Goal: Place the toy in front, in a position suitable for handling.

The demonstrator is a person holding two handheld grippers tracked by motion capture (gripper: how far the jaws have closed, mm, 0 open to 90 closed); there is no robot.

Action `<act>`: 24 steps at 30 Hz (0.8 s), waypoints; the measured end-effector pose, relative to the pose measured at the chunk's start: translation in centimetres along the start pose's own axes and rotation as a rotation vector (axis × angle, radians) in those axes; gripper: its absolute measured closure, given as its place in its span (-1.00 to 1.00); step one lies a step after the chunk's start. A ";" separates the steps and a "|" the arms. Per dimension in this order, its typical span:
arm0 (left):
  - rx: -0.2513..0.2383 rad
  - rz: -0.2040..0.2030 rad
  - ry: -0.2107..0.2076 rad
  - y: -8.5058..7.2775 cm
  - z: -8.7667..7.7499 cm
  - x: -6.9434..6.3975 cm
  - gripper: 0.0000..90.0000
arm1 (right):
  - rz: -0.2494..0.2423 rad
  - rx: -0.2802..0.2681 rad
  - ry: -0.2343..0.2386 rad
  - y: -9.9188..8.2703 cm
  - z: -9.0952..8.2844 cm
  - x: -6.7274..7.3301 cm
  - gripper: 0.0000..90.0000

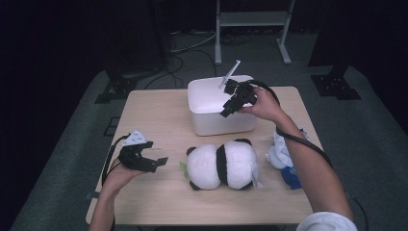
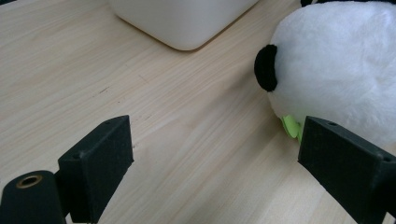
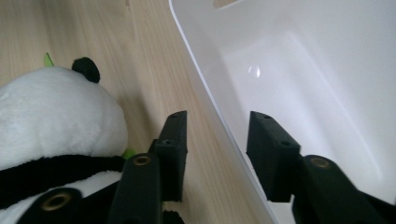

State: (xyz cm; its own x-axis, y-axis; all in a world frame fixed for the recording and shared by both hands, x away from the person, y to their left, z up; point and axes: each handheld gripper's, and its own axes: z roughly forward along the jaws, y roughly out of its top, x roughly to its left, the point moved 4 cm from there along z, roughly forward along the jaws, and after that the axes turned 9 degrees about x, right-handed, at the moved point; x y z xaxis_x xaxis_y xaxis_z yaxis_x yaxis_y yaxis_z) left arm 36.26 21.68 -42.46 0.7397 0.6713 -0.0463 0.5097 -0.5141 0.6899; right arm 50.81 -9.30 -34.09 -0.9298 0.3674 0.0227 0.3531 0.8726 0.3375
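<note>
A white plastic bin (image 1: 221,126) stands at the back middle of the wooden table (image 1: 154,113). My right gripper (image 1: 225,112) hangs over its near rim, tilted down. In the right gripper view the gripper (image 3: 219,142) is open, one jaw outside and one inside the bin's wall (image 3: 303,70), with a gap on each side. A black and white panda plush (image 1: 221,163) lies on its side in front of the bin. My left gripper (image 1: 157,156) rests at the table's left, open and empty. Its jaws (image 2: 217,144) point at the panda's head (image 2: 336,60).
A smaller white and blue soft toy (image 1: 281,156) lies to the right of the panda, partly under the person's right forearm. The bin's corner (image 2: 182,23) stands beyond the left gripper. Past the table, a metal stand (image 1: 252,29) and dark equipment feet sit on the floor.
</note>
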 end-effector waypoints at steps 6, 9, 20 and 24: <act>0.004 0.001 -0.004 -0.1 0.1 0.1 -0.80 | 0.012 0.021 -0.003 0.0 1.1 -0.5 0.66; 0.005 -0.010 -0.005 -0.3 0.1 0.1 -0.80 | 0.025 0.014 0.023 0.0 1.2 -0.6 0.68; 0.007 -0.012 -0.012 -0.3 0.2 -0.1 -0.81 | -0.002 0.011 0.059 -0.2 1.3 0.8 0.72; 0.008 -0.009 -0.010 -0.3 0.2 -0.2 -0.83 | -0.010 0.022 0.060 -0.2 1.6 1.4 0.72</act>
State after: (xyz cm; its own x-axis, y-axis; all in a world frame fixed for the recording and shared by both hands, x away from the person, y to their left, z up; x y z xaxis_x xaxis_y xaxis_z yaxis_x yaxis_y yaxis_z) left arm 36.08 21.62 -42.80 0.7398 0.6702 -0.0596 0.5195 -0.5127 0.6835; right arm 49.61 -8.41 -35.60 -0.9376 0.3393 0.0762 0.3454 0.8832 0.3172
